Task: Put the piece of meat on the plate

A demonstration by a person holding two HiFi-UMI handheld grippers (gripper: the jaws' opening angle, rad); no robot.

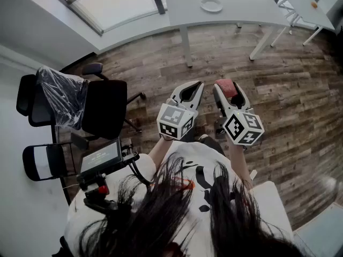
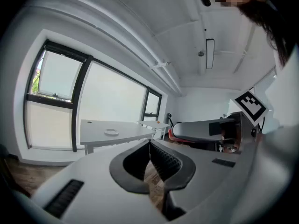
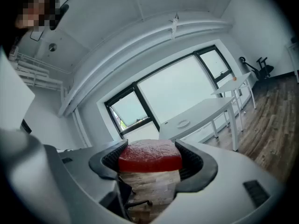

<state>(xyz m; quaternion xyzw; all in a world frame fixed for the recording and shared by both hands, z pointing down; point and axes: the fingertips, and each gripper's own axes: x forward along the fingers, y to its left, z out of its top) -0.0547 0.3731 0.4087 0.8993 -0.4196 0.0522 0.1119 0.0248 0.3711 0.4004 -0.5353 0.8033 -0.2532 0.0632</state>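
A red piece of meat sits clamped between the pads of my right gripper, held in the air above the wooden floor; in the head view the meat shows at the tip of the right gripper. My left gripper hangs beside it with its jaws together and nothing between them, as the left gripper view also shows. A white plate lies on a white table far ahead; the plate and the plate appear small in both gripper views.
A black office chair and a plastic-wrapped chair stand to the left. A second white table with a small orange object is at the far right. Table legs stand between me and the plate. A window runs along the wall.
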